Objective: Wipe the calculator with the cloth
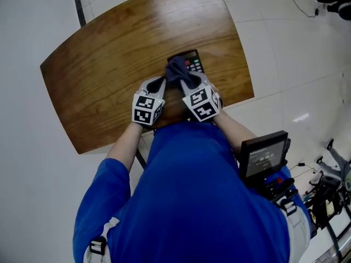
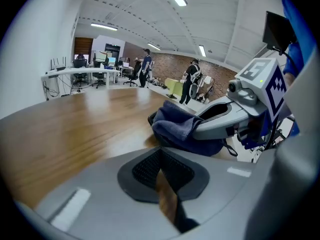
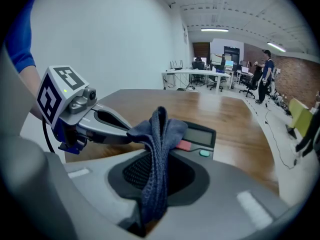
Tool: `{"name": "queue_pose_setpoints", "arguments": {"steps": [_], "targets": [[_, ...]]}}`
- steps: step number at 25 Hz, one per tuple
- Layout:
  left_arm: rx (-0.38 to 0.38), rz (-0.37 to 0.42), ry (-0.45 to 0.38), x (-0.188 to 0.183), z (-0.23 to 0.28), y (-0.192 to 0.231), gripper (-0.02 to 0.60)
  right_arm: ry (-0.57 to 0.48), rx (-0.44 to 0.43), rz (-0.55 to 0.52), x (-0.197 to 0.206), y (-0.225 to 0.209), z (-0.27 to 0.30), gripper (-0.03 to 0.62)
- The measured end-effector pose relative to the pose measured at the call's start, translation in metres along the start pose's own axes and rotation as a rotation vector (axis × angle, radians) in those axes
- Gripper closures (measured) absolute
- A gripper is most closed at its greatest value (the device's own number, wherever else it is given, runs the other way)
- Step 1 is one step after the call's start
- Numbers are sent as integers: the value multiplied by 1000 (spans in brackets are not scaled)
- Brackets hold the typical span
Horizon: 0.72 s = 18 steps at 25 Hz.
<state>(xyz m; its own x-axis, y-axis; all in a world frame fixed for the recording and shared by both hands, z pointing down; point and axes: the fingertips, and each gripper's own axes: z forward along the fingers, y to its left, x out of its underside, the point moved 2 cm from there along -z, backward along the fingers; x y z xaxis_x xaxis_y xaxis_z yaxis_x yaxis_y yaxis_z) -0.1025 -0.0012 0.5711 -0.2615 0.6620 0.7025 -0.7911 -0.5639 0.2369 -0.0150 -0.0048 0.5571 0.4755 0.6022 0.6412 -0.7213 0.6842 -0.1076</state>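
While your right gripper (image 3: pixel 156 159) pinches cloth (image 3: pixel 159 134), bunch drapes onto near end of calculator (image 3: pixel 200 136), ready to rub. Calculator lies flat near table (image 1: pixel 109 64) front edge. Your left gripper (image 2: pixel 160 154): jaws pressed together, empty, just beside cloth, probably steadying calculator.

1 calculator (image 1: pixel 193 61), 1 cloth (image 1: pixel 178 73), 1 wooden worktop (image 1: pixel 109 59), 2 grippers in all: left gripper (image 1: pixel 162 83) and right gripper (image 1: pixel 193 84), 1 small screen (image 1: pixel 265 155) at the wearer's waist, 2 background people (image 2: pixel 146 69) standing far off

Navy cloth (image 1: pixel 179 72), black calculator (image 1: pixel 193 61)
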Motion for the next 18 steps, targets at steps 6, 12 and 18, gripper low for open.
{"name": "queue_pose_setpoints", "arguments": {"steps": [6,12,18], "targets": [[-7,-12,-5,5,4,4,575,15,66,31,14,-27,-4,523],[-6,-20,-9,8,9,7,575,22,150,98,30,-63,-13,523],[-18,-23,-22,7,10,5,575,37,198,120,40,-79,-18,523]]}}
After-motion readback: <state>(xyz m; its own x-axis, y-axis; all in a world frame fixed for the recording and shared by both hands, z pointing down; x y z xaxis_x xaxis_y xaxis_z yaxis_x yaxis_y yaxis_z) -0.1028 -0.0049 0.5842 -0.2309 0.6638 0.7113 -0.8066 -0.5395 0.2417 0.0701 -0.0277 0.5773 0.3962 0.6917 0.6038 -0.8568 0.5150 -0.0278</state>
